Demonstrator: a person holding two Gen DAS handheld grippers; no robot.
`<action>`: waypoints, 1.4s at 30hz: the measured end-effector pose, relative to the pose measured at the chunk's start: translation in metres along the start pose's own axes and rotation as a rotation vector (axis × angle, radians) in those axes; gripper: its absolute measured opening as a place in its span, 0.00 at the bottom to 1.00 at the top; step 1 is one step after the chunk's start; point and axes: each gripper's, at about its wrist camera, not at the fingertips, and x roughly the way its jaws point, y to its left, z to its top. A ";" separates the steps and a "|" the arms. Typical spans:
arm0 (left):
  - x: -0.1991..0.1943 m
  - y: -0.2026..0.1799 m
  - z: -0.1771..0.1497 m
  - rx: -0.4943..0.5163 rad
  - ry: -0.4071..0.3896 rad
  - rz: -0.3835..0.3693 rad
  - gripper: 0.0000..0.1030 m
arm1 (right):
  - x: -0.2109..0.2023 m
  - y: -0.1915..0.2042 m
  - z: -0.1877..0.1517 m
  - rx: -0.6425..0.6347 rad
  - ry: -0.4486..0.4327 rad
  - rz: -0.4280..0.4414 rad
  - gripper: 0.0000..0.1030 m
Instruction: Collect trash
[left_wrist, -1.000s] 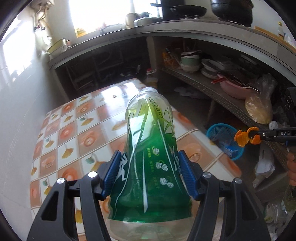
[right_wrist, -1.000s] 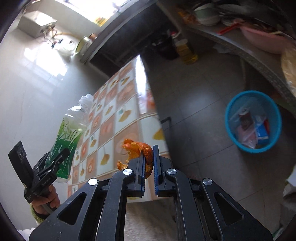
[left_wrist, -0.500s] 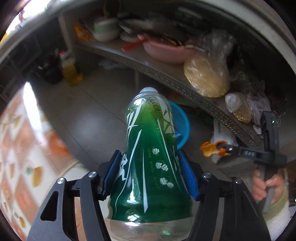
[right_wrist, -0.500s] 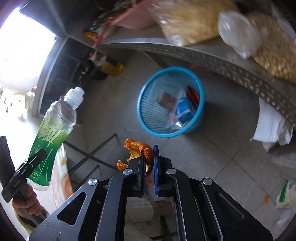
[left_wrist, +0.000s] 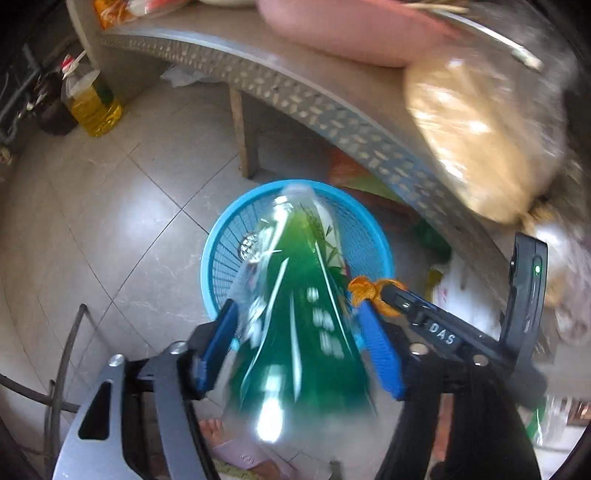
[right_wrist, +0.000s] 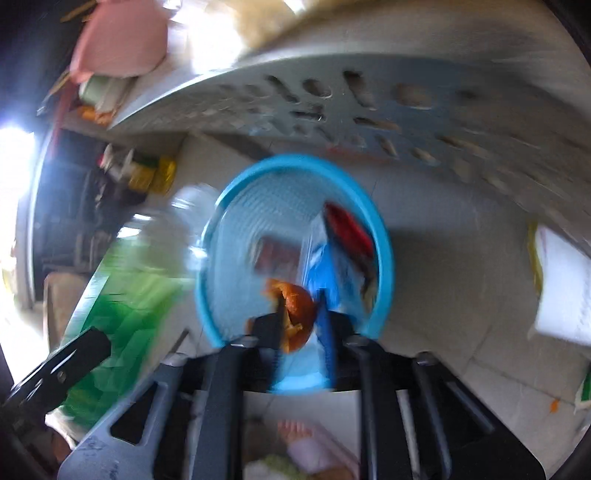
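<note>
Trash is on its way into the blue basket (left_wrist: 218, 258), which stands on the tiled floor (left_wrist: 110, 206) just in front of the perforated metal shelf (left_wrist: 295, 92). In the left wrist view the green plastic bottle (left_wrist: 295, 325) lies between the left tongs (left_wrist: 295, 343) and points neck-first toward twelve o'clock, its cap end over the basket's mouth. The left jaws have just been opening; a gap shows beside the blue pad (left_wrist: 218, 343) at nine o'clock of the bottle, so the hold looks let go and the blurred bottle appears to be slipping free.

In the right wrist view the orange peel (right_wrist: 295, 306) sits between the right tongs (right_wrist: 299, 328), right over the near rim of the basket (right_wrist: 384, 258). These jaws too have just been opening and stand about half apart; the peel leans against the dark finger at nine o'clock and is clear of the blue pad (right_wrist: 325, 325) at three o'clock, so it seems released. The basket already holds wrappers, a red one (right_wrist: 347, 225) at one o'clock inside it.

By my reading, both pieces are at the drop, neither yet landed. A scrap of orange (right_wrist: 554, 405) lies on the floor at four o'clock of the right view, well apart from the basket, with a bag (right_wrist: 583, 391) near it; those may be left to gather.
</note>
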 end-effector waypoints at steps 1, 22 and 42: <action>0.006 0.003 0.001 -0.017 0.006 0.000 0.69 | 0.006 0.004 0.001 -0.039 -0.035 -0.040 0.51; -0.177 0.019 -0.083 0.004 -0.305 -0.009 0.75 | -0.067 0.073 -0.086 -0.415 -0.204 -0.169 0.55; -0.318 0.081 -0.400 -0.360 -0.645 0.231 0.95 | -0.231 0.166 -0.274 -0.834 -0.305 -0.101 0.92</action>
